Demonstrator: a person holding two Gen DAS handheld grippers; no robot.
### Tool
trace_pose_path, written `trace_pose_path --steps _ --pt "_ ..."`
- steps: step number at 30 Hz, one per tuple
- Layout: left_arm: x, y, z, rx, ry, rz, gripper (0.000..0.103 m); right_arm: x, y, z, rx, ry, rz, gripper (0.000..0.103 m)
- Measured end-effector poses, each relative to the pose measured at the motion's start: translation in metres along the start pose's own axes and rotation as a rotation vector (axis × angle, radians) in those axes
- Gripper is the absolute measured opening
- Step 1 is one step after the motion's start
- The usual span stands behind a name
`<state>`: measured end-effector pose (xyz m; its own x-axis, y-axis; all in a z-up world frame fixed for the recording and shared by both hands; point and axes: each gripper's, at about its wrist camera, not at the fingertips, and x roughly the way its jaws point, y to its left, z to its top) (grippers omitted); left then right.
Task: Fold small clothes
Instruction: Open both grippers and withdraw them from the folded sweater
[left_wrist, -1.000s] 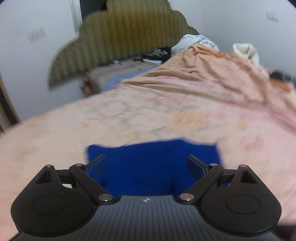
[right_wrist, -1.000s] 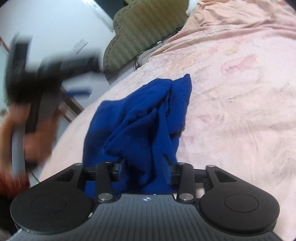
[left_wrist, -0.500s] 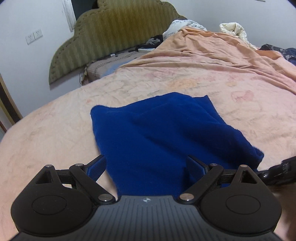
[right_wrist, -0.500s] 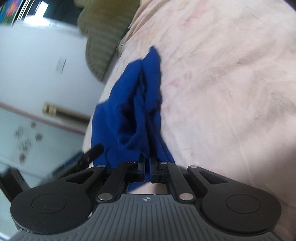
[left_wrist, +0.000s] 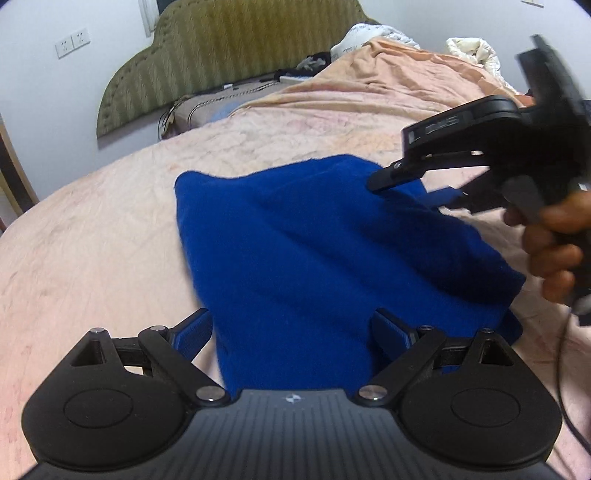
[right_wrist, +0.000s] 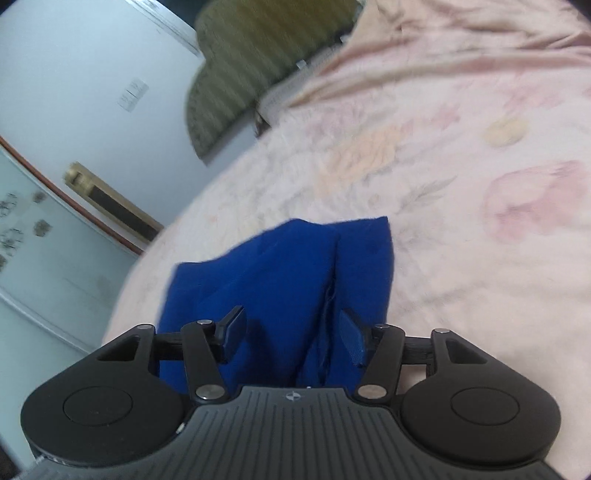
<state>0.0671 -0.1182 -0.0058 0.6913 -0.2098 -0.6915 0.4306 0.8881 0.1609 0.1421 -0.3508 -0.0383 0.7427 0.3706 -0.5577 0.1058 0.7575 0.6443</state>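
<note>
Between my left gripper's (left_wrist: 291, 328) spread jaws lies the blue garment (left_wrist: 325, 251), its cloth running forward from the fingers over the pink floral bedspread (left_wrist: 92, 229), no pad pressing it. My right gripper (right_wrist: 291, 332) has just been opening, and its jaws stand apart over the same garment (right_wrist: 288, 266), cloth between them but not pinched. Beyond the bedspread, ahead of both grippers, stands the olive headboard (left_wrist: 221, 55).
</note>
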Motion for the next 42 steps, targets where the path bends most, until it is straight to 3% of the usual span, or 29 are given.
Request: trace_pose_path --steps 1,2,5,8,10,12,20,23,26,27,30,33,37,39,42 --pt "0.000 0.001 -0.001 -0.001 0.002 0.003 0.094 0.002 0.003 0.000 -0.017 -0.013 -0.015 0.033" --pt "0.000 0.001 -0.002 -0.001 0.005 0.006 0.094 0.003 0.006 -0.001 -0.031 -0.033 -0.035 0.017" --pt "0.001 0.002 -0.003 -0.005 0.013 0.008 0.094 0.000 0.009 0.000 -0.085 -0.109 -0.123 0.006" --pt "0.000 0.002 -0.005 -0.009 0.016 0.004 0.094 -0.006 0.009 -0.004 -0.119 -0.122 -0.162 0.010" --pt "-0.001 0.002 -0.006 -0.007 0.015 0.004 0.094 -0.015 0.011 -0.008 -0.130 -0.108 -0.138 0.021" --pt "-0.002 0.002 -0.007 -0.012 0.018 0.001 0.094 -0.032 0.015 -0.018 -0.160 -0.120 -0.128 0.043" --pt "-0.015 0.005 -0.021 0.015 -0.009 0.020 0.094 -0.089 0.036 -0.064 -0.348 -0.068 -0.100 0.064" --pt "-0.018 0.011 -0.027 -0.003 0.005 0.019 0.094 -0.088 0.045 -0.086 -0.451 -0.023 -0.162 0.063" --pt "-0.026 0.017 -0.032 -0.023 0.006 0.011 0.094 -0.077 0.041 -0.094 -0.434 0.008 -0.223 0.015" --pt "-0.030 0.019 -0.034 -0.022 0.001 0.012 0.094 -0.078 0.037 -0.093 -0.392 0.004 -0.195 0.010" --pt "-0.035 0.024 -0.040 -0.017 -0.001 0.040 0.094 -0.083 0.029 -0.093 -0.306 -0.004 -0.137 0.009" --pt "-0.034 0.036 -0.046 -0.049 0.016 0.049 0.094 -0.090 0.021 -0.097 -0.200 0.048 0.003 0.007" --pt "-0.028 0.050 -0.048 -0.130 0.058 0.011 0.094 -0.090 0.028 -0.108 -0.319 0.045 -0.151 0.008" --pt "-0.029 0.051 -0.047 -0.145 0.060 0.004 0.094 -0.092 0.036 -0.110 -0.367 0.035 -0.183 0.025" --pt "-0.032 0.048 -0.046 -0.128 0.049 0.019 0.094 -0.103 0.052 -0.113 -0.438 -0.061 -0.263 0.040"
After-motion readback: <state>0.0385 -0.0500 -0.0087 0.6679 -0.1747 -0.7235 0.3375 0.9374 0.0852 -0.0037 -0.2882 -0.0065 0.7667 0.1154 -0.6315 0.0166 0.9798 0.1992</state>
